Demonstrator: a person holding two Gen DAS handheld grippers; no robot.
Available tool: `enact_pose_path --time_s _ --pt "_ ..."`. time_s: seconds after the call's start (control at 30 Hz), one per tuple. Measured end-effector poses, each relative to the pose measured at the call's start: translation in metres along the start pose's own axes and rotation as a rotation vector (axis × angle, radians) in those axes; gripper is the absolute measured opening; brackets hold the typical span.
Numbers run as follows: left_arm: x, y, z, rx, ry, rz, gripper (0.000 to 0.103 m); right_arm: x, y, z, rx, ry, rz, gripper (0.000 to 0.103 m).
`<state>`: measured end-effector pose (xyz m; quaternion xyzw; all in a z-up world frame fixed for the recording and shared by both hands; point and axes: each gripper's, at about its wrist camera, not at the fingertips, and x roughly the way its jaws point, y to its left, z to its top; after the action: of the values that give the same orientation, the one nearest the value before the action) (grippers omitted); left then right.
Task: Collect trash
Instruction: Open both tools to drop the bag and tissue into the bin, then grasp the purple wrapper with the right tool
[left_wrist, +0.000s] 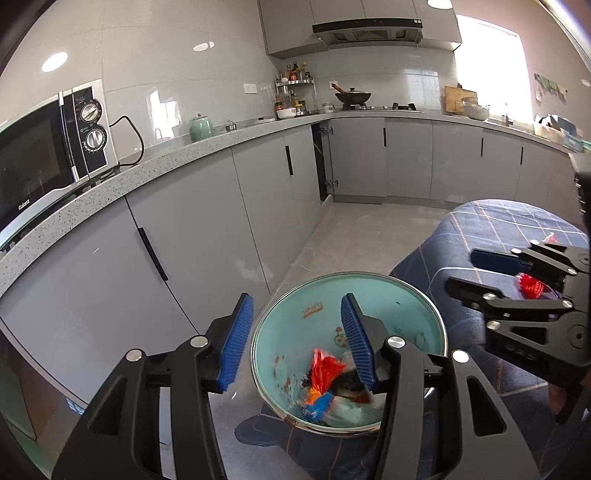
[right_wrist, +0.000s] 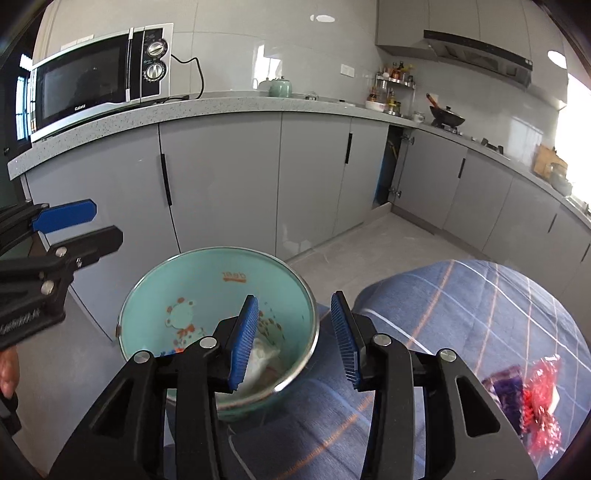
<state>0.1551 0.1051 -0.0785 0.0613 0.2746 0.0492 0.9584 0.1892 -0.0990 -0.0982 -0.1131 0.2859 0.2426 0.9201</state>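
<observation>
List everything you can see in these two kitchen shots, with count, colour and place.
bin: one, teal, floor by cabinets
wrappers: several, red, blue, white, inside bin
red wrapper: one, on blue checked cloth
microwave: one, black and silver, on grey counter
kettle: one, green, on counter
wok: one, black, on stove
cabinets: grey, one door open at the corner
left tongs: blue pads, open, above bin
right tongs: blue pads, open, over bin rim
</observation>
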Motion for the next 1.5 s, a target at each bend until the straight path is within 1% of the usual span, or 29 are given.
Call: enact_pose_path --time_s 0.03,0.1,0.2,0.27,0.33,0.47,0.57,0.67,0.77,0.9,1.0,1.03,1.07,1.1,1.13,1.2,1.23,1.37,1.43,1.5 --pt "0.000 0.000 0.000 -0.005 0.001 -0.003 0.059 -0.005 -0.004 -0.003 0.006 0.002 -0.007 0.042" --pt "-0.001 -0.002 0.000 -0.006 0.000 -0.005 0.064 -0.019 -0.014 -0.010 0.014 0.001 -0.025 0.045" --pt "-0.002 -0.011 -0.001 0.006 0.004 -0.026 0.065 -0.043 -0.037 -0.021 0.032 -0.004 -0.070 0.053" --pt "-0.004 -0.022 -0.002 0.031 0.002 -0.034 0.066 -0.063 -0.059 -0.033 0.056 -0.004 -0.122 0.055" --pt "-0.005 -0.036 -0.003 0.058 0.006 -0.050 0.071 -0.078 -0.079 -0.046 0.088 -0.001 -0.156 0.056" --pt "-0.008 -0.064 -0.005 0.099 0.006 -0.072 0.074 -0.106 -0.124 -0.079 0.156 0.034 -0.250 0.057" --pt "-0.009 -0.086 -0.008 0.129 0.004 -0.089 0.076 -0.115 -0.150 -0.102 0.196 0.074 -0.292 0.057" --pt "-0.009 -0.109 -0.011 0.152 0.012 -0.117 0.076 -0.117 -0.166 -0.119 0.225 0.112 -0.300 0.057" --pt "-0.011 -0.126 -0.014 0.174 0.010 -0.137 0.077 -0.114 -0.171 -0.130 0.233 0.151 -0.266 0.057" --pt "-0.017 -0.143 -0.015 0.193 0.003 -0.158 0.078 -0.105 -0.168 -0.133 0.235 0.192 -0.224 0.057" --pt "-0.019 -0.144 -0.014 0.195 -0.005 -0.157 0.079 -0.095 -0.166 -0.133 0.218 0.237 -0.228 0.057" --pt "-0.019 -0.143 -0.013 0.195 -0.006 -0.155 0.080 -0.093 -0.166 -0.133 0.218 0.247 -0.225 0.056" --pt "-0.019 -0.141 -0.013 0.193 -0.006 -0.154 0.080 -0.092 -0.166 -0.134 0.219 0.256 -0.223 0.048" --pt "-0.018 -0.140 -0.012 0.189 -0.005 -0.154 0.080 -0.090 -0.166 -0.134 0.217 0.267 -0.221 0.038" --pt "-0.018 -0.140 -0.011 0.187 -0.004 -0.154 0.080 -0.089 -0.165 -0.135 0.215 0.280 -0.214 0.034" --pt "-0.018 -0.139 -0.010 0.185 -0.007 -0.156 0.080 -0.086 -0.161 -0.138 0.201 0.305 -0.200 0.021" --pt "-0.019 -0.139 -0.009 0.185 -0.007 -0.158 0.080 -0.085 -0.160 -0.138 0.196 0.308 -0.195 0.020" --pt "-0.019 -0.142 -0.007 0.186 -0.010 -0.166 0.080 -0.091 -0.152 -0.137 0.172 0.287 -0.196 0.005" --pt "-0.019 -0.145 -0.005 0.189 -0.011 -0.173 0.080 -0.097 -0.151 -0.136 0.179 0.258 -0.188 0.004" --pt "-0.019 -0.148 -0.004 0.191 -0.013 -0.178 0.080 -0.106 -0.150 -0.134 0.181 0.220 -0.197 0.004"
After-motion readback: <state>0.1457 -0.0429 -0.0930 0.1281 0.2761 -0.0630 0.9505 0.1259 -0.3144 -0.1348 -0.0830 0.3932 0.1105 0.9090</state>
